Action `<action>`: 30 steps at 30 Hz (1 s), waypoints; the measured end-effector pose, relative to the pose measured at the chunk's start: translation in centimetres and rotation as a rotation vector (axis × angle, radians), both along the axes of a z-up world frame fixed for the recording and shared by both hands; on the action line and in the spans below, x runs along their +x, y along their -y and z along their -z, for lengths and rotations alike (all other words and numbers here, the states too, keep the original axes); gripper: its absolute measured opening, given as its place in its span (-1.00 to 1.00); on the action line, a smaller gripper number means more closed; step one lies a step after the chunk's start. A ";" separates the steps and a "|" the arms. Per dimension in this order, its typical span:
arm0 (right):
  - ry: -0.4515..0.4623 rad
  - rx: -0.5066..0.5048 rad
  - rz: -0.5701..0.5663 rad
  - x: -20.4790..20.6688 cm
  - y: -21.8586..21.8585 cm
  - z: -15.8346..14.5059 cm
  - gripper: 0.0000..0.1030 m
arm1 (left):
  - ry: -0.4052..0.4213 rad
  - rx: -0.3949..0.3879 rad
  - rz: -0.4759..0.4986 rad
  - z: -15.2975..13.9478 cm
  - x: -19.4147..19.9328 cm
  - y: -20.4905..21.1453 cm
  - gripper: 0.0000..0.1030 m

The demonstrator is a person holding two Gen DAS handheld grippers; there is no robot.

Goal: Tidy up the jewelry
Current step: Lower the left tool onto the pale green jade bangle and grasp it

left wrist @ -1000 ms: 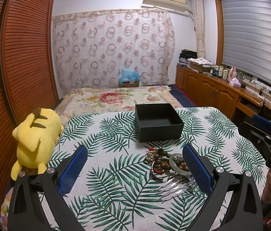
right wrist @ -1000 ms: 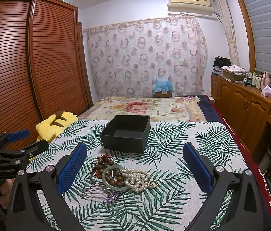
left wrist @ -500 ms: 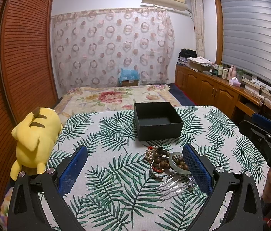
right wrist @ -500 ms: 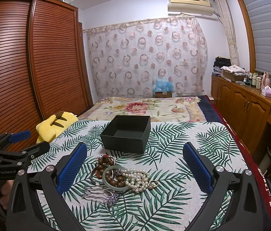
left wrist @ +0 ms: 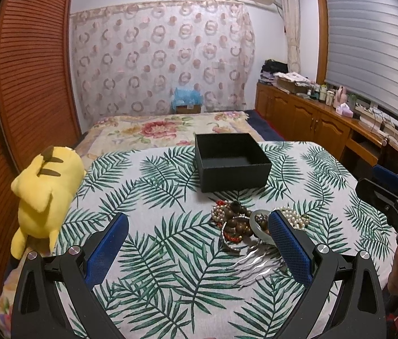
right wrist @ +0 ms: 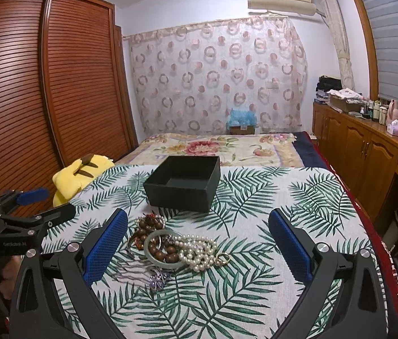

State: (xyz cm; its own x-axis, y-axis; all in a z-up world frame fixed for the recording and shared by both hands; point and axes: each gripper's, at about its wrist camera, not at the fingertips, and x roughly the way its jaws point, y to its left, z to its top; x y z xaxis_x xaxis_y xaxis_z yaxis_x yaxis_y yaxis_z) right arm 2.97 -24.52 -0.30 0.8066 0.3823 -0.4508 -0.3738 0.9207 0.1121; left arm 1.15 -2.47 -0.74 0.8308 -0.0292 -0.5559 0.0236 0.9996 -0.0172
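Both my grippers hang above the leaf-print cloth (right wrist: 255, 197) with their fingers spread wide and nothing between them: the left gripper (left wrist: 199, 243) near the left side of the jewelry pile (right wrist: 176, 243), the right gripper (right wrist: 199, 243) almost over it. The pile lies just in front of the open black box (right wrist: 183, 182), which looks empty. I expect the pearl necklace (right wrist: 199, 250) to be limp and slippery, likely to trail and snag its neighbours, so I would pinch a bunched part of it. The pale green bangle (right wrist: 153, 254) looks rigid, smooth and breakable; I would close across its rim, gently. The brown bead bracelets (right wrist: 149, 223) seem light and easy. The silver hair comb (left wrist: 252, 265) lies flat, hard to get under.
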 end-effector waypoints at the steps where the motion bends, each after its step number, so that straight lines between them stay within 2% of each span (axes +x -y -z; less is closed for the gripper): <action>1: -0.002 -0.003 -0.002 0.1 0.0 0.3 0.95 | -0.003 -0.001 0.002 0.3 0.1 -0.1 0.85; 12: -0.069 -0.013 -0.047 0.8 0.0 3.6 0.61 | -0.067 -0.012 0.037 2.8 1.3 0.0 0.85; 19: -0.109 -0.029 -0.069 1.1 0.2 5.6 0.45 | -0.125 -0.029 0.106 4.5 2.7 1.1 0.82; 28: -0.126 -0.044 -0.072 1.1 0.9 6.3 0.38 | -0.183 -0.056 0.228 5.4 5.6 3.5 0.28; 29: -0.128 -0.046 -0.071 1.1 1.0 6.3 0.38 | -0.188 -0.060 0.234 5.4 5.9 3.7 0.16; 30: -0.130 -0.046 -0.071 1.2 1.1 6.2 0.38 | -0.198 -0.067 0.245 5.5 6.3 3.8 -0.07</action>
